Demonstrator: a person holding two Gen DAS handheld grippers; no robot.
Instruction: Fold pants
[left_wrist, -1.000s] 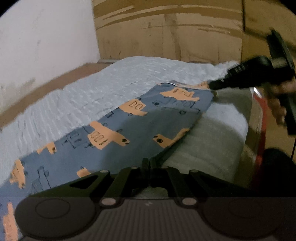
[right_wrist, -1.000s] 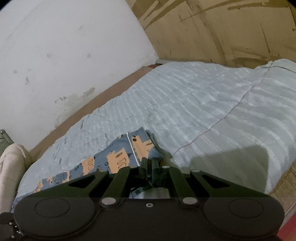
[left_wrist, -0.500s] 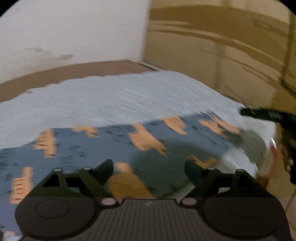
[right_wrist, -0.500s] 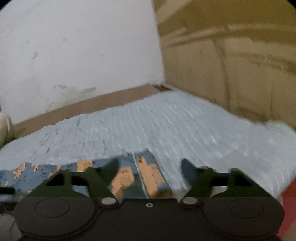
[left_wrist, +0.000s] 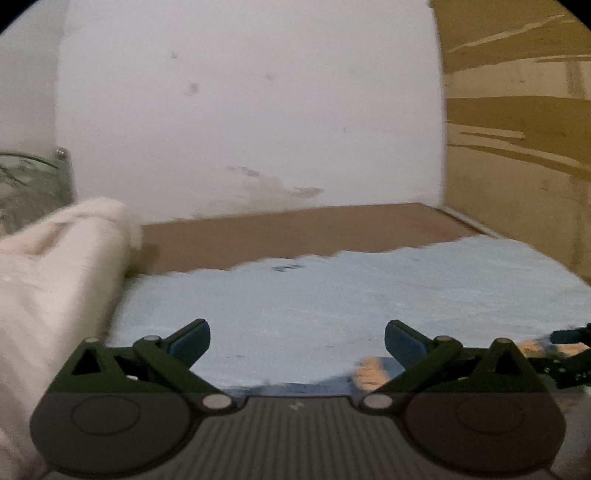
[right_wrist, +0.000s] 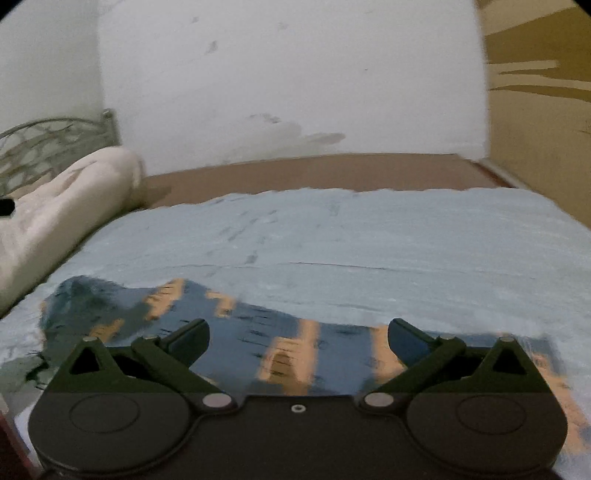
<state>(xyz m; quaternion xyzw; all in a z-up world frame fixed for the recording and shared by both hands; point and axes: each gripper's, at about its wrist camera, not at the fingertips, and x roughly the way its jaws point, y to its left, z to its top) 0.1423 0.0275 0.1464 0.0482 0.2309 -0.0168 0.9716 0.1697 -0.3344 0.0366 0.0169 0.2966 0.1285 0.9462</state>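
We see blue pants (right_wrist: 288, 350) with orange patches lying flat on a ribbed pale-blue bedspread (right_wrist: 369, 240), beneath our right gripper (right_wrist: 297, 341), fingers spread, empty. Our left gripper (left_wrist: 297, 341), also spread, shows only what may be their edge, plus a soft white pillow (left_wrist: 55, 277).

left gripper (left_wrist: 297, 341): jaws released, now spread | right gripper (right_wrist: 298, 341): likewise | pants (right_wrist: 280, 343): dropped flat
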